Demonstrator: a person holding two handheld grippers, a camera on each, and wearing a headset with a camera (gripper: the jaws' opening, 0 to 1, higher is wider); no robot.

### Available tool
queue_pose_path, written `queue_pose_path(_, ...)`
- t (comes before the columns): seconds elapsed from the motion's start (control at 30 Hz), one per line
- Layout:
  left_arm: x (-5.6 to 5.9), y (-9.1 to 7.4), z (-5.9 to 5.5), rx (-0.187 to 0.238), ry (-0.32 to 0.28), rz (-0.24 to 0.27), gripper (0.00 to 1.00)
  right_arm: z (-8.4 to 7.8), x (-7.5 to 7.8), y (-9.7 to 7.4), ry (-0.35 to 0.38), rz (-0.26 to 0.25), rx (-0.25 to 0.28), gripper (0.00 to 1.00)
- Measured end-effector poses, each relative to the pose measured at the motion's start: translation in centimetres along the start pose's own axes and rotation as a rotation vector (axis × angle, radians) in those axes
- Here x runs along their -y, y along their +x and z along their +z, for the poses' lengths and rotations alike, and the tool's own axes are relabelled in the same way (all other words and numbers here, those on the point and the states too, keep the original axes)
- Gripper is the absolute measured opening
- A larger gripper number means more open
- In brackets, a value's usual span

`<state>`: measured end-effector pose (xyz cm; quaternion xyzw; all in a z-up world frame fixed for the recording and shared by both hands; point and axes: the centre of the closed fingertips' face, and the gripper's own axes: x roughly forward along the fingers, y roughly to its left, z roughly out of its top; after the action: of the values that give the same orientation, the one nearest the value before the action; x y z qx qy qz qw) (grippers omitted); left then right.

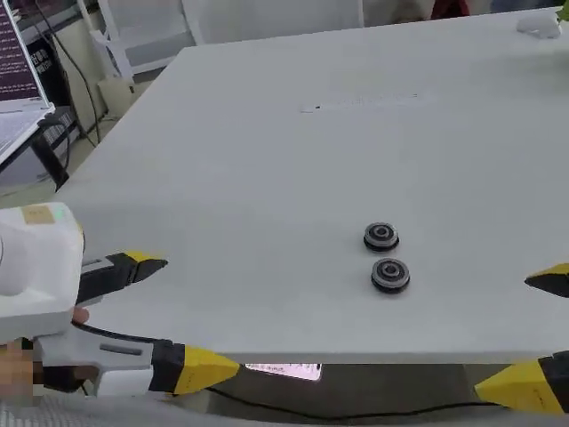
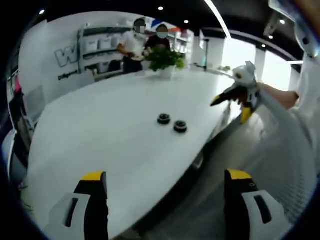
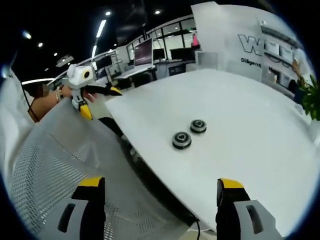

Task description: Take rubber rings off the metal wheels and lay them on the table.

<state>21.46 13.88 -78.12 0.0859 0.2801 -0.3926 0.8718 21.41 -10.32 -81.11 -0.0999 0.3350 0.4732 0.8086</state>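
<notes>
Two metal wheels lie flat on the white table [image 1: 267,178], close to its front edge and right of the middle: the farther wheel [image 1: 380,237] and the nearer wheel [image 1: 390,275], just beside each other with a thin gap between. Each has a dark rubber ring [image 1: 390,261] around its rim. The left gripper [image 1: 182,316] is at the front edge towards the left corner, well apart from the wheels. Its jaws are spread wide and empty, one over the tabletop and one off the edge. The right gripper [image 1: 511,334] is at the same edge to the right of the wheels, its jaws likewise parted and holding nothing. A laptop [image 1: 18,53] stands beyond the table's left side. A potted plant [image 2: 162,57] stands at the far end, with two people [image 2: 145,42] behind it.
</notes>
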Motion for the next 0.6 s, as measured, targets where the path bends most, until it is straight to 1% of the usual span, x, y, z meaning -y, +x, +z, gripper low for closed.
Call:
queue_pose_path(0.03,0.0,0.0,0.0,-0.003,0.003,-0.003,1.00,0.0,0.1,0.0,0.002,-0.002,0.001,0.91)
queue_pose_path(0.13,0.0,0.0,-0.1,-0.025,0.041,-0.010,0.99,-0.1,0.4,0.1,-0.004,-0.014,-0.003,0.90)
queue_pose_path(0.17,0.1,0.1,0.2,-0.023,0.049,-0.014,0.99,-0.1,0.5,0.1,-0.009,-0.020,-0.006,0.90)
queue_pose_path(0.27,0.1,0.1,1.0,-0.008,0.055,-0.022,0.99,0.1,0.6,0.1,-0.016,-0.029,-0.001,0.90)
queue_pose_path(0.37,0.1,0.2,1.7,0.007,0.063,-0.026,0.99,0.8,0.6,-0.1,0.000,-0.023,0.029,0.89)
queue_pose_path(0.47,0.0,0.3,1.9,0.020,0.065,-0.022,0.99,1.5,0.9,-0.3,0.014,-0.025,0.056,0.89)
queue_pose_path(0.6,0.0,0.5,1.9,0.025,0.061,-0.024,0.99,1.8,1.2,-0.3,0.009,-0.033,0.062,0.88)
